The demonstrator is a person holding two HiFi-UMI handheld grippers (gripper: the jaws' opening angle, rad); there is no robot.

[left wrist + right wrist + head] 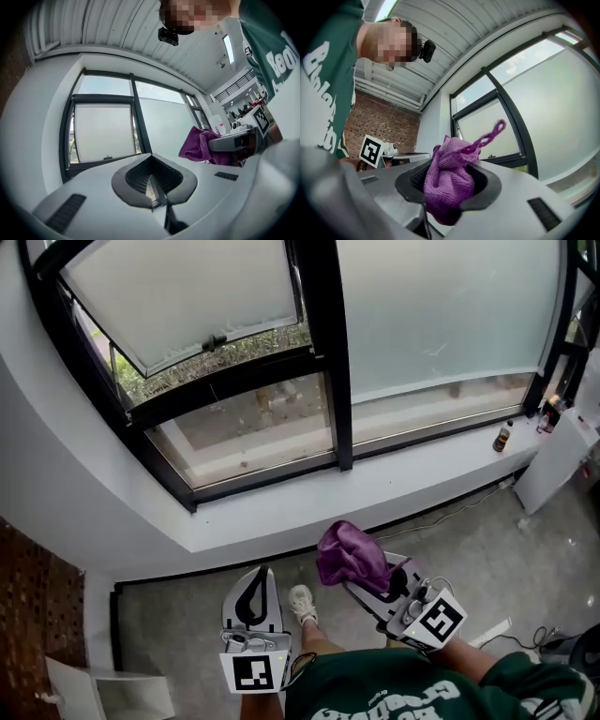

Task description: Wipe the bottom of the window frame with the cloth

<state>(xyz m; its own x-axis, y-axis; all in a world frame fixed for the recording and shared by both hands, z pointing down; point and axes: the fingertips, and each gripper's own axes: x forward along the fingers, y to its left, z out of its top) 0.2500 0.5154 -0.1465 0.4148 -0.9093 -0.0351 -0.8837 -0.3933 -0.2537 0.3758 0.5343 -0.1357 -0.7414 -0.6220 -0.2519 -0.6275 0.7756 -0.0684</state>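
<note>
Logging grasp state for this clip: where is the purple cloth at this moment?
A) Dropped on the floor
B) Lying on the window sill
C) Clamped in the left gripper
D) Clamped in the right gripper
D: the purple cloth is bunched between the jaws of the right gripper, clear of the window sill, while the left gripper has its jaws together with nothing between them.

Right gripper (451,188) clamps the bunched purple cloth (447,176), its loop poking toward two o'clock, window frame (509,118) beyond.
</note>
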